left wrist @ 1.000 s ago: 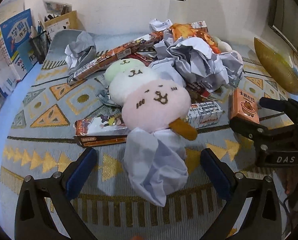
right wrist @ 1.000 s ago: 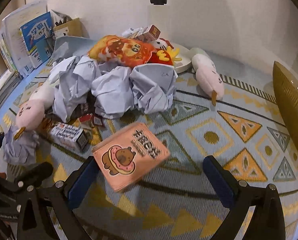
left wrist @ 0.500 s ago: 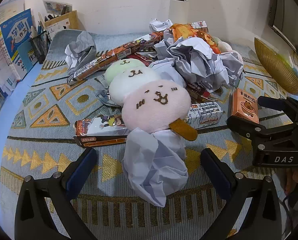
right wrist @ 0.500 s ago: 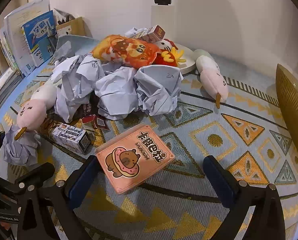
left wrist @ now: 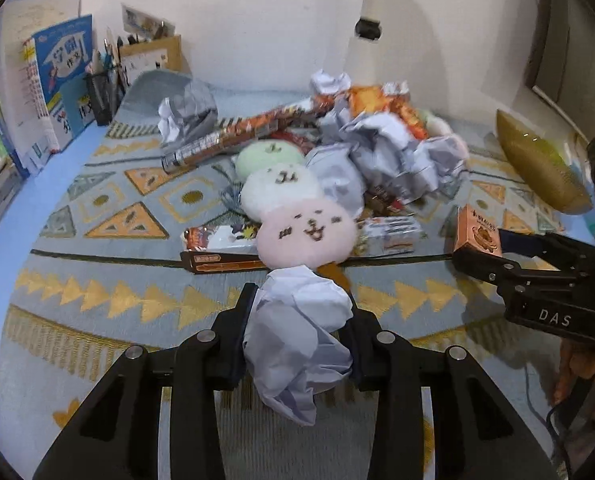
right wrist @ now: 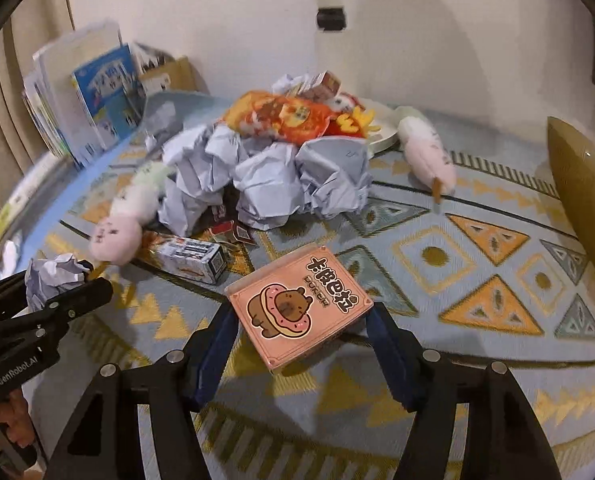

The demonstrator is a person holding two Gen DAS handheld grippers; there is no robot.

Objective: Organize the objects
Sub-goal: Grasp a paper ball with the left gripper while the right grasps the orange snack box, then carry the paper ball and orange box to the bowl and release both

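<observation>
Two grips forming at once: our left gripper (left wrist: pixel 297 332) is closing on a paper ball (left wrist: pixel 299 340), pads against its sides, and our right gripper (right wrist: pixel 301 340) is closing around a pink box (right wrist: pixel 299 304), pads at its edges. Both sit at the near edge of the rug (right wrist: pixel 477 280). The box could twist out of its corner-wise hold; beyond, the pile (right wrist: pixel 265 172) looks unstable.

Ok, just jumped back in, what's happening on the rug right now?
A person is working both tongs at once. The left tongs are closing on a crumpled paper ball in front of the pink plush. The right tongs are closing around the pink capybara box. The main clutter pile sits untouched behind.
</observation>
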